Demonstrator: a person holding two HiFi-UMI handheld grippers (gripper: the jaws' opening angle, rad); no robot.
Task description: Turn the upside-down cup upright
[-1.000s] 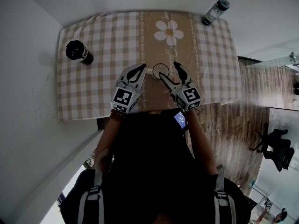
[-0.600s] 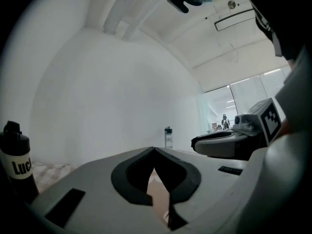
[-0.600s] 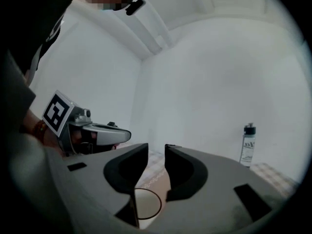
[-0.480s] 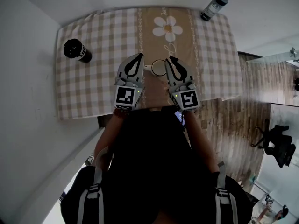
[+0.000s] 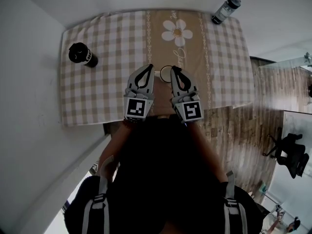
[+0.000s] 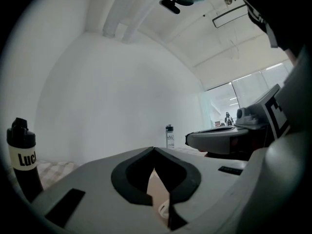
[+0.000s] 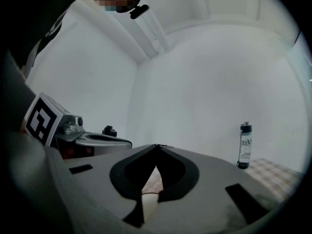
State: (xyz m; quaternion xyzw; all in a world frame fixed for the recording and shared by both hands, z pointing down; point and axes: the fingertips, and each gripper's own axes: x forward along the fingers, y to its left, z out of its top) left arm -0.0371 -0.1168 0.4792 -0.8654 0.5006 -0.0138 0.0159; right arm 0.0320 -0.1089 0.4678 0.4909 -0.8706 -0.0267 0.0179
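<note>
Sitting cup (image 5: 165, 73), between left gripper (image 5: 149, 66), right gripper (image 5: 173, 68)

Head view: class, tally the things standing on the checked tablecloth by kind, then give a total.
Bottles: 2 (black bottle, clear bottle)
Cups: 1 (white cup)
Total: 3

Right gripper (image 5: 174, 69): fingers (image 5: 178, 78) now together.

2 btls (image 5: 83, 54) (image 5: 225, 10), 1 cup (image 5: 165, 71), 2 hand-held grippers (image 5: 150, 66) (image 5: 173, 68), 1 tbl (image 5: 97, 94)
</note>
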